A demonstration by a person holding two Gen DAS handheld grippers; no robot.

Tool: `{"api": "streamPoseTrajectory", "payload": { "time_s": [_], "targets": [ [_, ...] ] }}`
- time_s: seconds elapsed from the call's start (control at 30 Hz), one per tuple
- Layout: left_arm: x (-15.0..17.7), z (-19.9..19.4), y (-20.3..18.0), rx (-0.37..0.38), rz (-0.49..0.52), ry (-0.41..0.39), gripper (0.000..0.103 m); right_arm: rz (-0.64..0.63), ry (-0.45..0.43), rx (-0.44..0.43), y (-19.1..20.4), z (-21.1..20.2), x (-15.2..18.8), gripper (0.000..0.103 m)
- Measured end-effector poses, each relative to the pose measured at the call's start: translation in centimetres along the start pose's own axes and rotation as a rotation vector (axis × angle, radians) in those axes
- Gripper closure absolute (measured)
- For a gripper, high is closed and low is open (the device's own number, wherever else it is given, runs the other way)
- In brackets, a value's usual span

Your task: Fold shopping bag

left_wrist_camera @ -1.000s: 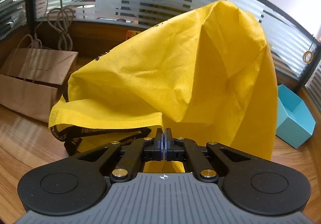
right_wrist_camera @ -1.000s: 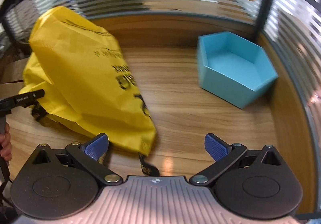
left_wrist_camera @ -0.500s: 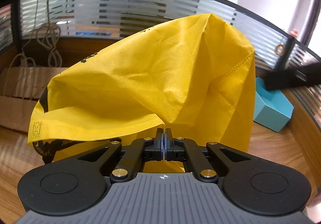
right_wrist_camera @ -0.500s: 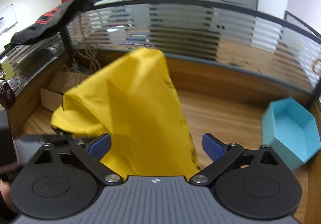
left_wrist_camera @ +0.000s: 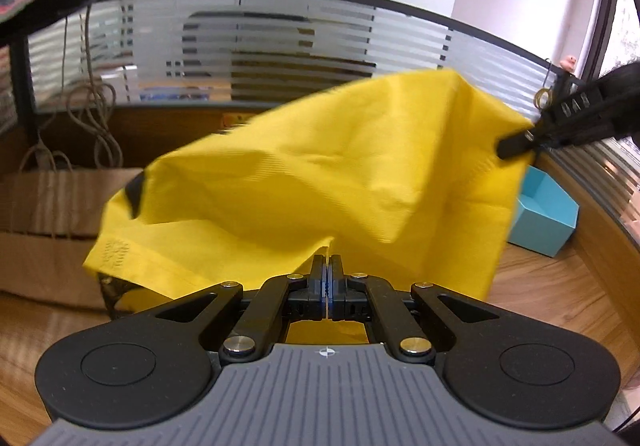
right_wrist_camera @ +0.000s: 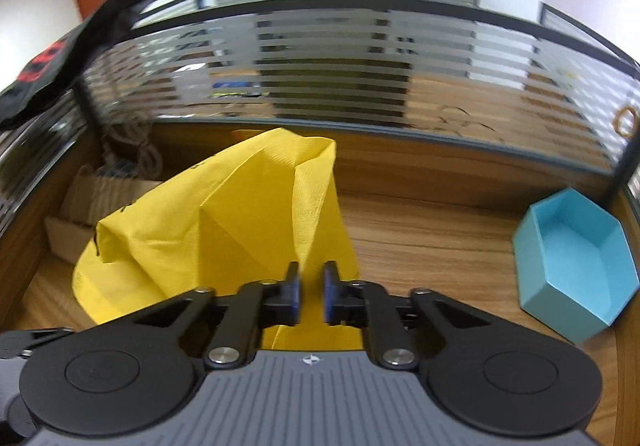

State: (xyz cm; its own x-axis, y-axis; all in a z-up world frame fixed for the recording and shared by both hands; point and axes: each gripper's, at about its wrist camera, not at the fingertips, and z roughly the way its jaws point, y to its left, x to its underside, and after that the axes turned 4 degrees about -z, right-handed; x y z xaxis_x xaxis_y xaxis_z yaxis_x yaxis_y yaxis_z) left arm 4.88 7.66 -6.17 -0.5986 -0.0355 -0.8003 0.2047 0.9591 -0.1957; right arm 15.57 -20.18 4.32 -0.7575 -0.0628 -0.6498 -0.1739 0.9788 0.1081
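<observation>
The yellow non-woven shopping bag (left_wrist_camera: 320,182) hangs in the air above the wooden desk (right_wrist_camera: 432,238), slung between the two grippers. The left gripper (left_wrist_camera: 327,266) is clamped tight on the hemmed edge at the bag's mouth, a sliver of yellow pinched between its pads. The right gripper (right_wrist_camera: 311,286) is closing on a fold of the bag's far side; fabric lies between its jaws, but a narrow gap still shows in its own view, so the pinch does not look seated yet.

The likeliest failure is that thin cloth sliding out of the right jaws if the hands pull apart before they finish closing; the bag would then swing from the left grip alone. A bunched, off-corner hold could also leave the fold crooked.

The left wrist view alone shows the right gripper's fingertip meeting the bag's outer edge, and the brown paper bags (left_wrist_camera: 52,214) beyond it. The right wrist view alone shows the jaw gap and all of the blue hexagonal box (right_wrist_camera: 576,262), well clear.
</observation>
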Motion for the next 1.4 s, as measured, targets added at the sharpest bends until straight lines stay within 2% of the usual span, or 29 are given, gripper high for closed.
{"api": "streamPoseTrajectory", "payload": {
  "time_s": [0.07, 0.2, 0.37, 0.6, 0.8, 0.97, 1.07, 1.13, 1.2, 1.4],
  "targets": [
    [-0.7, 0.2, 0.5, 0.002, 0.0, -0.008, 0.102, 0.048, 0.014, 0.006, -1.7, 0.2, 0.3, 0.094],
    [-2.8, 1.0, 1.6, 0.002, 0.003, -0.037, 0.102, 0.165, 0.044, 0.006, -5.7, 0.3, 3.1, 0.094],
    [-5.8, 2.0, 2.0, 0.02, 0.027, -0.082, 0.102, 0.301, 0.07, 0.004, -8.2, 0.6, 6.0, 0.095],
    [-10.4, 3.8, 0.7, 0.122, 0.104, -0.121, 0.102, 0.491, 0.12, -0.012, -10.4, 1.2, 11.2, 0.095],
    [-11.1, 5.1, 0.1, 0.237, 0.084, -0.046, 0.102, 0.566, 0.152, -0.012, -10.6, 2.1, 14.9, 0.095],
    [-9.9, 5.4, 0.2, 0.301, 0.101, 0.022, 0.1, 0.629, 0.169, -0.013, -10.6, 2.7, 17.6, 0.094],
    [-8.4, 5.0, 0.2, 0.32, 0.115, 0.048, 0.088, 0.667, 0.177, -0.01, -10.6, 3.2, 18.4, 0.094],
    [-6.9, 4.7, 0.3, 0.319, 0.118, 0.07, 0.072, 0.683, 0.179, -0.007, -10.7, 3.2, 18.6, 0.094],
    [-5.1, 4.2, 0.7, 0.317, 0.12, 0.102, 0.065, 0.693, 0.18, -0.006, -10.6, 3.2, 18.9, 0.094],
    [-1.0, 3.9, 3.0, 0.279, 0.104, 0.173, 0.052, 0.706, 0.183, -0.011, -9.9, 3.6, 19.8, 0.095]
  ]
}}
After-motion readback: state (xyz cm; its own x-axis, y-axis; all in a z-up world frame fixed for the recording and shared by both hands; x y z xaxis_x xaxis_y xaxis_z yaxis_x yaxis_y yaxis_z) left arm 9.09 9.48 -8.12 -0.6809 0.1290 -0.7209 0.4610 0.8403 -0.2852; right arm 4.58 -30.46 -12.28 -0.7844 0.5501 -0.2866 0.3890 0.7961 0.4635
